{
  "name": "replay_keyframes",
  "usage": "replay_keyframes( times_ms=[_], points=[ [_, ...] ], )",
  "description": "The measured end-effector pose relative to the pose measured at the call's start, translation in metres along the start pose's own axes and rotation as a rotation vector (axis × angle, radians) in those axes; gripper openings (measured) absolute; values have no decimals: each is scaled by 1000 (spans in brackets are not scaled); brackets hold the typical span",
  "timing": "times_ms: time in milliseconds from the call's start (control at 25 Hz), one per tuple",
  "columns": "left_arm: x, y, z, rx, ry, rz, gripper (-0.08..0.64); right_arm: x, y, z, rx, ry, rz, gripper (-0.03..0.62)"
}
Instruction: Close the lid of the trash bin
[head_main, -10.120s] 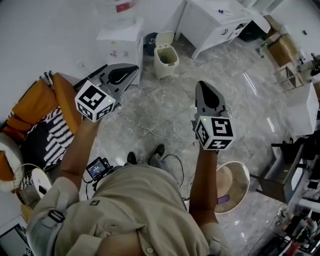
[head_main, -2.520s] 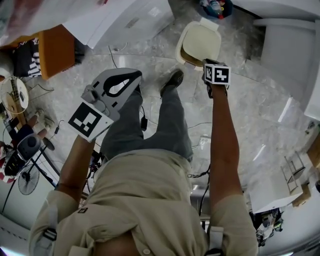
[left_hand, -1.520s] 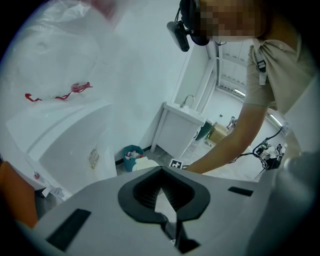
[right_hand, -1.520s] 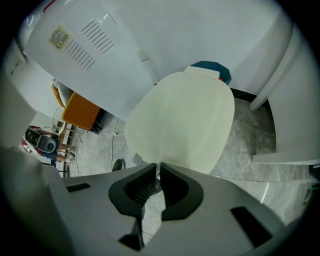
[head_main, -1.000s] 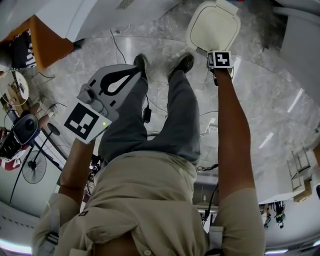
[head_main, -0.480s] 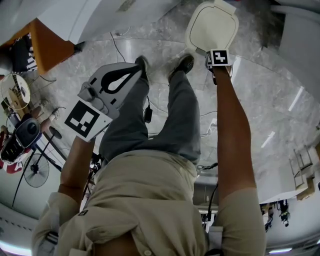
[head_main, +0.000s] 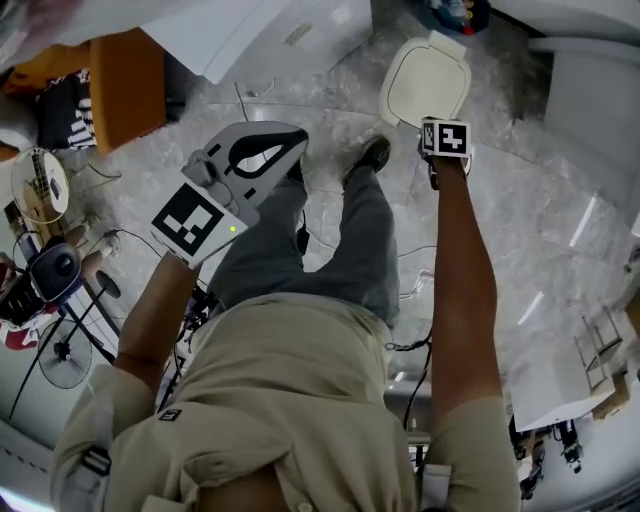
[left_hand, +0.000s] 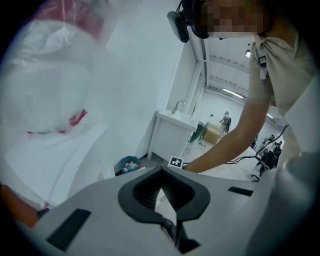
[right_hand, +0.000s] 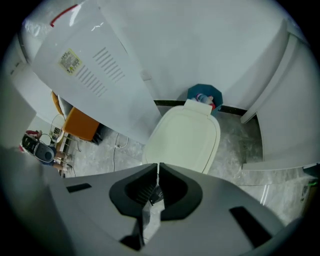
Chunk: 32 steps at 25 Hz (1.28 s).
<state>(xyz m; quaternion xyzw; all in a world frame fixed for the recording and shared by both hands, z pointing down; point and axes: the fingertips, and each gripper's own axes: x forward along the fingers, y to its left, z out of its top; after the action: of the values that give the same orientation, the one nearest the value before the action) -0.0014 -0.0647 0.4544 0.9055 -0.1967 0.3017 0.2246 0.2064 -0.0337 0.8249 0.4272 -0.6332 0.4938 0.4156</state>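
The bin lid (head_main: 430, 82) looks flat and shut just beyond your right gripper (head_main: 445, 140), long axis running away from you, and both grippers are clenched on nothing, your left gripper (head_main: 280, 150) well back from it.

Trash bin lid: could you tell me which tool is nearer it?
Right. The right tool hovers by the lid's near edge; the left tool is raised well aside.

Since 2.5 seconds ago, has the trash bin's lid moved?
Yes. The lid has swung down flat, covering the dark opening that showed under its front edge.
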Motion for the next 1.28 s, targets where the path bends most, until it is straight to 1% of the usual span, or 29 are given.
replay_keyframes(
  times_ms=[80,240,360,400,520,760,1040,1280],
  points=[
    [-19,1,13,27,-41,1,15,-26,10,13,5,-43,-13,28],
    [-64,8,35,111,-116,12,15,-82,39,41,3,-137,-24,28],
    [-96,14,46,130,-149,30,15,-130,65,66,-7,-230,-23,28],
    [-107,17,50,147,-164,36,15,-148,75,76,-16,-267,-24,28],
    [-141,22,60,197,-215,52,15,-202,111,99,-52,-374,-19,28],
    [-207,28,73,226,-303,78,15,-314,200,129,-124,-595,-5,28],
    [-278,32,86,269,-393,104,15,-443,301,148,-245,-835,-2,26],
    [-321,31,103,304,-461,112,15,-534,357,148,-300,-1010,-12,26]
  ],
)
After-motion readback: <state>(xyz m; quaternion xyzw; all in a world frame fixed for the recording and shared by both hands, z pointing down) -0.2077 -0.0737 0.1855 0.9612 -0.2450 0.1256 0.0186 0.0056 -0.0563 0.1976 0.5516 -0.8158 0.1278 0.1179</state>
